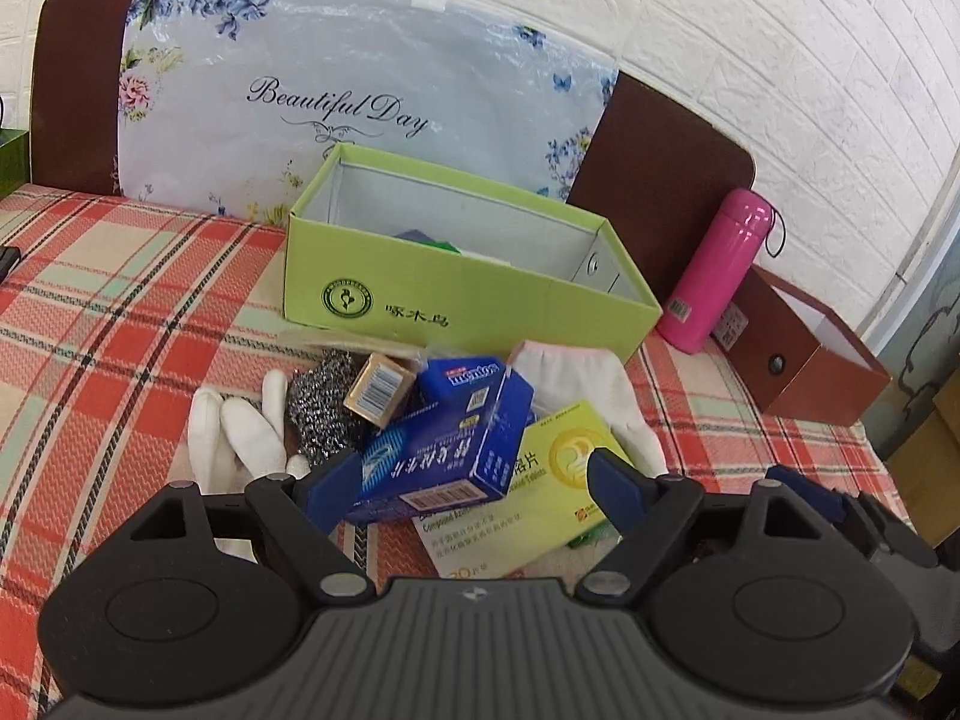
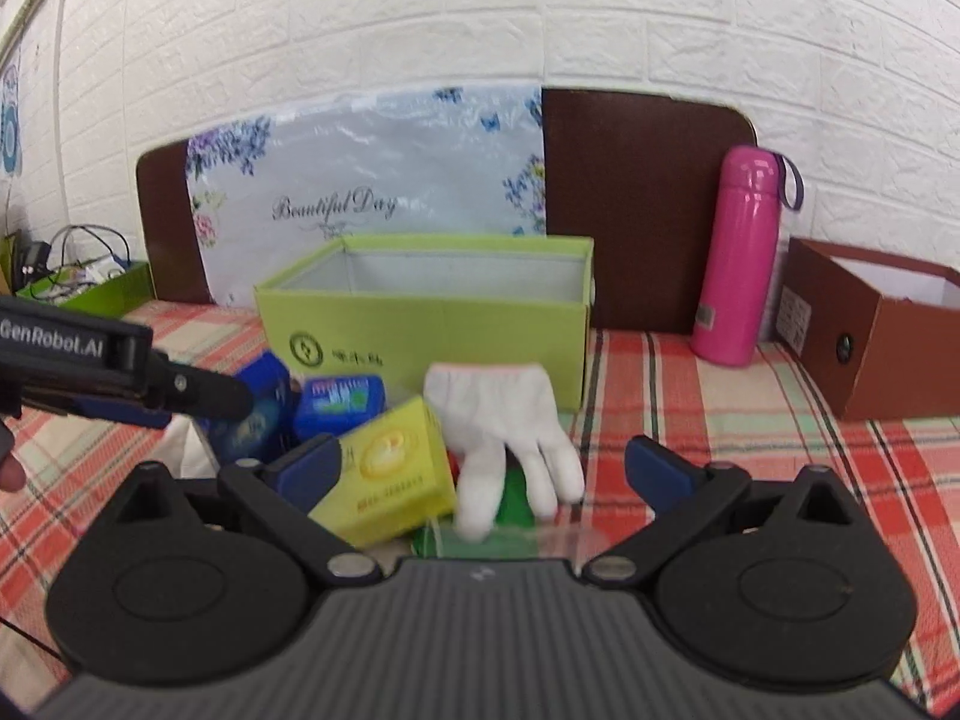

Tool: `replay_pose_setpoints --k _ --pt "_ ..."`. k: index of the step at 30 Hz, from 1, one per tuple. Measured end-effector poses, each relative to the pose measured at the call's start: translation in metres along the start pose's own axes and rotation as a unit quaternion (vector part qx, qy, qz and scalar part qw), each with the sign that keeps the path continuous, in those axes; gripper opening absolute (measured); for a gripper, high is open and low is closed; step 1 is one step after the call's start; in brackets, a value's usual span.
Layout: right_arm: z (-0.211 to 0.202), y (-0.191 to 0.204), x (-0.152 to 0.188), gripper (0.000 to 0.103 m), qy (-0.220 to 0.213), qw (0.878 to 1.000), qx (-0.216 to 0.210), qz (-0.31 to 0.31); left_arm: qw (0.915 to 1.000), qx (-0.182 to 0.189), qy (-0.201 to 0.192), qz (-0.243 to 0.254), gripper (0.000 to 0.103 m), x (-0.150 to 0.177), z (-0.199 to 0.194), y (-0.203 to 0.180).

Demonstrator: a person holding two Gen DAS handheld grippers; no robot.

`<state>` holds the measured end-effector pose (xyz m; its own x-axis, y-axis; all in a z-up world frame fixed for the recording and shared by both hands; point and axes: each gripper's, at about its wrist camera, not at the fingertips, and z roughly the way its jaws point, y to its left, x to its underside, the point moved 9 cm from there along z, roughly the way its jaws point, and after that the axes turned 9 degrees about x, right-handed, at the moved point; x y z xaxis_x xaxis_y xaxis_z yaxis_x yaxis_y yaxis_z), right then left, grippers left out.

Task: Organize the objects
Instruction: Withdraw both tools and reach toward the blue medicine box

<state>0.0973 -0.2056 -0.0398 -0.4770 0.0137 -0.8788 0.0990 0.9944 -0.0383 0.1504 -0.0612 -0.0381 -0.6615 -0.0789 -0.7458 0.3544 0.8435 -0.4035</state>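
My left gripper (image 1: 468, 483) stands open, nothing clamped. The dark blue carton (image 1: 444, 450) lies tilted between its fingers, atop the pile on the plaid-covered bench (image 1: 120, 312). Beneath and to the right lies the yellow-green medicine box (image 1: 540, 492); left of the carton are a steel scourer (image 1: 324, 408) and a white glove (image 1: 234, 438). The green box (image 1: 456, 294) stands open-topped just behind the pile. My right gripper (image 2: 483, 471) is also open and empty; the yellow-green box touches its left finger, and a second white glove (image 2: 504, 426) lies between the fingers. A pink flask (image 2: 741, 258) stands upright to the right.
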Motion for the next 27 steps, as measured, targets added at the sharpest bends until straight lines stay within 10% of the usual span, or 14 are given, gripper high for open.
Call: replay_pose_setpoints --k 6,10,15,23,27 --pt "0.002 0.001 0.022 0.100 0.027 1.000 0.006 0.008 0.9997 -0.007 -0.004 0.021 0.084 -0.009 0.015 -0.004" --pt "0.001 0.002 0.025 0.096 0.029 1.000 0.009 0.002 0.9997 0.001 0.015 0.020 0.043 -0.005 0.023 0.000" --pt "0.004 -0.001 0.031 0.075 0.045 0.999 0.005 0.011 0.9997 0.010 0.008 0.020 0.039 0.008 0.004 -0.001" --pt "0.008 -0.012 0.042 0.047 0.060 0.998 0.020 0.024 0.9936 0.056 0.089 -0.042 0.040 0.082 -0.015 0.010" --pt "0.007 -0.022 0.047 0.030 0.065 0.997 0.025 0.035 0.9912 0.059 0.093 -0.075 0.069 0.096 -0.025 0.011"
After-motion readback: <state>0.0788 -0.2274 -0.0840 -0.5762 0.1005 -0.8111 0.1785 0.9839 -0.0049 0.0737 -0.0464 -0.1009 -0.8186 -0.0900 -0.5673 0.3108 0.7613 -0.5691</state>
